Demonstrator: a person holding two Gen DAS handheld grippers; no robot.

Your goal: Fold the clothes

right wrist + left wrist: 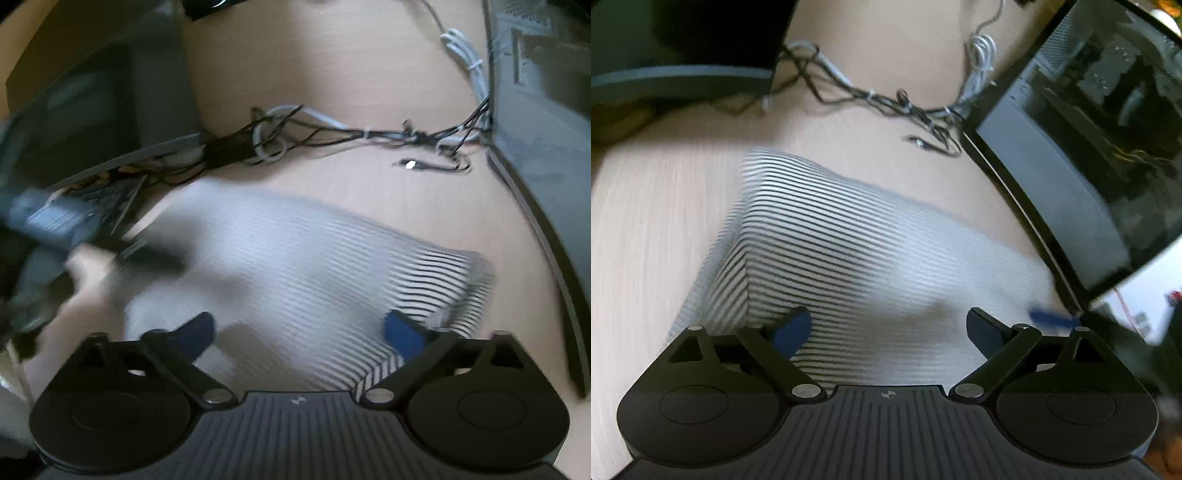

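Striped garment (pixel 827 236) is motion-blurred at lower centre, its edges smeared; left gripper (pixel 888 328) and right gripper (pixel 299 332) spread wide, grasping nothing

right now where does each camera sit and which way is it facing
Left wrist: sits on the left gripper, looking forward and down over its open fingers at the striped garment on the wooden table; the right gripper's blue tip shows blurred at right.
Right wrist: sits on the right gripper, open, above the same garment; the left gripper blurs past at left.
Shared: garment, table, the cable bundle behind.
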